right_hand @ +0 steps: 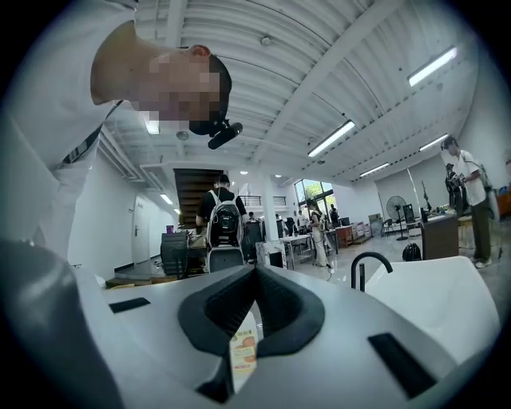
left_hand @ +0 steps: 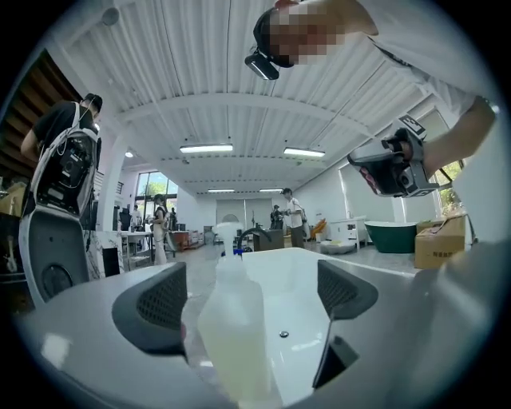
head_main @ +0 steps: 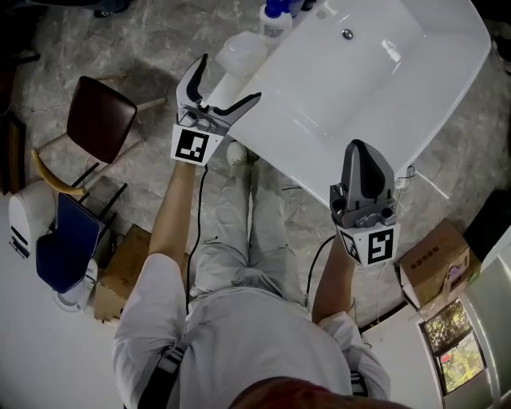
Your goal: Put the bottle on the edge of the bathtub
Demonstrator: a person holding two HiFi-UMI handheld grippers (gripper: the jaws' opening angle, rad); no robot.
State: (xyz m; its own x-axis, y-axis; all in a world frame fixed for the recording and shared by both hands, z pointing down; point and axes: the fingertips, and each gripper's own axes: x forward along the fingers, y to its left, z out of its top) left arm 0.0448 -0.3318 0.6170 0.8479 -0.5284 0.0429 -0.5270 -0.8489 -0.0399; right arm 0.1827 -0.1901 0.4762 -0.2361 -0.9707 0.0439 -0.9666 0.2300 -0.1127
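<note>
A translucent bottle with pale liquid stands upright on the rim of the white bathtub at its left end. My left gripper sits just in front of it with the jaws wide apart. In the left gripper view the bottle rises between the two pads, closer to the left one, and neither pad presses on it. My right gripper hovers over the tub's near rim, apart from the bottle, with its jaws together. In the right gripper view its tips meet, and only a strip of printed label shows behind them.
A blue-capped bottle stands beyond the translucent one. The tub's drain is at the far end and a black faucet arches over it. A brown chair, a blue chair and cardboard boxes stand on the floor.
</note>
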